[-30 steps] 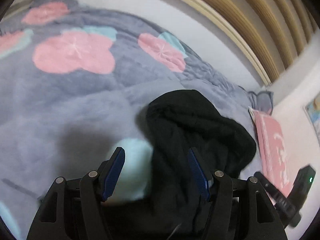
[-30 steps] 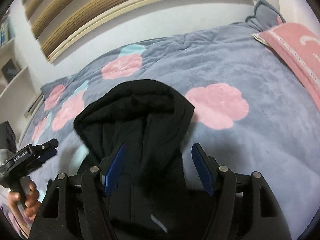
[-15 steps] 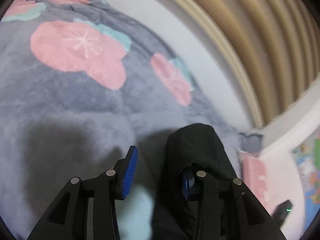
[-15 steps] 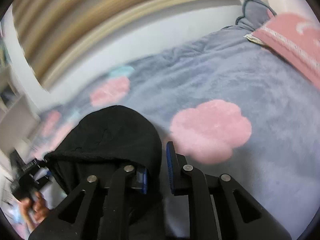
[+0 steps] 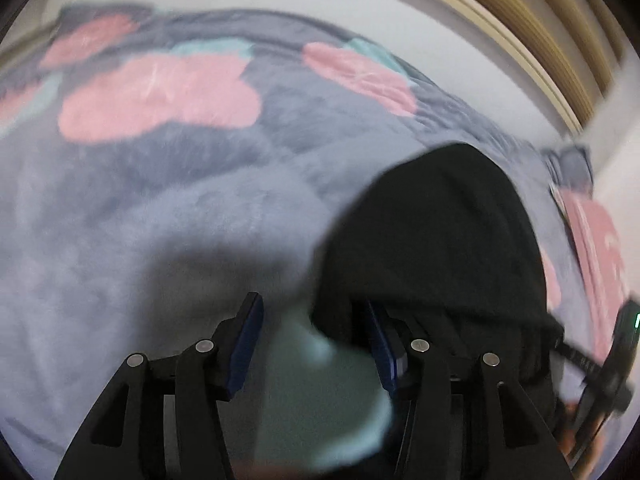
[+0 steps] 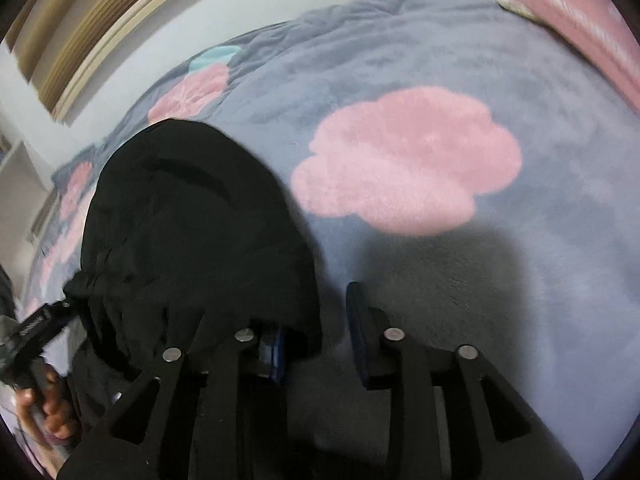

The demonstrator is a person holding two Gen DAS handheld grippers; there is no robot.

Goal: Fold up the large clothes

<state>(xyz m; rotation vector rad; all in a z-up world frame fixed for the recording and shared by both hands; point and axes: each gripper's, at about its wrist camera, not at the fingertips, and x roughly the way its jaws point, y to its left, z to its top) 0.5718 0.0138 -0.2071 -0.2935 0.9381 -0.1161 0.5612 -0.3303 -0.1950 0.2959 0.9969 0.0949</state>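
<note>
A black hooded garment lies bunched on the grey flowered blanket. My left gripper is low over the garment's left edge and its jaws are opening. The cloth drapes over the right finger and a gap shows beside the left one. In the right wrist view, my right gripper sits at the right edge of the garment. Its jaws are also opening. Its left finger is tucked under the cloth edge, while the right finger stands free over the blanket.
A pink pillow lies at the blanket's far right. A white wall with wooden slats runs behind the bed. A hand holding the left gripper's handle shows at the lower left of the right wrist view.
Both grippers have sunk toward the blanket with the garment's edges. Their jaws closed in on the cloth half a second ago and now stand wider apart.
</note>
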